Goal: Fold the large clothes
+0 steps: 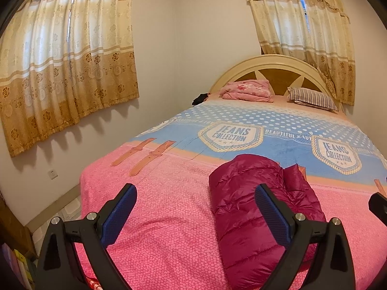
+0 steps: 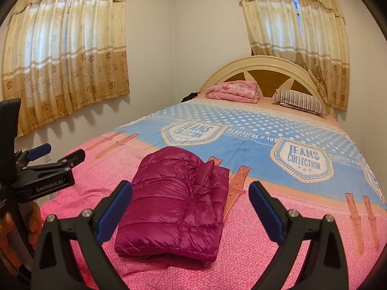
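Note:
A magenta puffer jacket (image 2: 179,203) lies folded into a compact rectangle on the pink foot end of the bed (image 2: 266,253). It also shows in the left wrist view (image 1: 256,207), low and right of centre. My right gripper (image 2: 191,205) is open and empty, held above the bed with the jacket between and beyond its fingers. My left gripper (image 1: 196,207) is open and empty, held left of the jacket; its right finger overlaps the jacket in view. The left gripper also shows at the left edge of the right wrist view (image 2: 55,152), jaws apart.
The bed has a pink and blue "Jeans Collection" blanket (image 1: 278,130). A folded pink quilt (image 1: 249,90) and a striped pillow (image 1: 312,99) lie by the cream headboard (image 1: 266,60). Curtained windows (image 1: 67,60) are on both walls. Floor shows left of the bed (image 1: 67,207).

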`<action>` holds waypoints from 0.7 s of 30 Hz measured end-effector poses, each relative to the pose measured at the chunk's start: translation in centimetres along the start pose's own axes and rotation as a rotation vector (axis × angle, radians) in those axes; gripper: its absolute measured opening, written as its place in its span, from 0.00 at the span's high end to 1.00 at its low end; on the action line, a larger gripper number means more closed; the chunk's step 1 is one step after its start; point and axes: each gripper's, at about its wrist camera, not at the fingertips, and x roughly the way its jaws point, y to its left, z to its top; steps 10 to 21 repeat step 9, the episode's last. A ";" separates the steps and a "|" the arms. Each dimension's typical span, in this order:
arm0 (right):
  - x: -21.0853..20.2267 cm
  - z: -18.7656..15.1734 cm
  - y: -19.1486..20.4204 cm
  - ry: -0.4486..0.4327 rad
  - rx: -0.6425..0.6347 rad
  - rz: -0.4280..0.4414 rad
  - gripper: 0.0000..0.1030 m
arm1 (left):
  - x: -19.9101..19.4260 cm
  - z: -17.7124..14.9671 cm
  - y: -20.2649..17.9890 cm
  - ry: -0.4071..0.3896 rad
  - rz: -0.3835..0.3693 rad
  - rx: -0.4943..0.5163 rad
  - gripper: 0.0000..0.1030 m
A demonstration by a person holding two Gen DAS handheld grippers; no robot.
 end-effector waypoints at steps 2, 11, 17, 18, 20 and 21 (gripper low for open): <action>0.1 0.0 0.0 0.004 -0.002 0.002 0.04 | 0.0 0.0 0.1 0.000 0.000 0.000 0.04; 0.2 -0.2 0.1 0.010 -0.004 0.001 0.04 | 0.2 0.0 0.2 -0.006 -0.015 0.001 0.04; 0.2 -0.2 0.1 0.010 -0.004 0.001 0.04 | 0.2 0.0 0.2 -0.006 -0.015 0.001 0.04; 0.2 -0.2 0.1 0.010 -0.004 0.001 0.04 | 0.2 0.0 0.2 -0.006 -0.015 0.001 0.04; 0.2 -0.2 0.1 0.010 -0.004 0.001 0.04 | 0.2 0.0 0.2 -0.006 -0.015 0.001 0.04; 0.2 -0.2 0.1 0.010 -0.004 0.001 0.04 | 0.2 0.0 0.2 -0.006 -0.015 0.001 0.04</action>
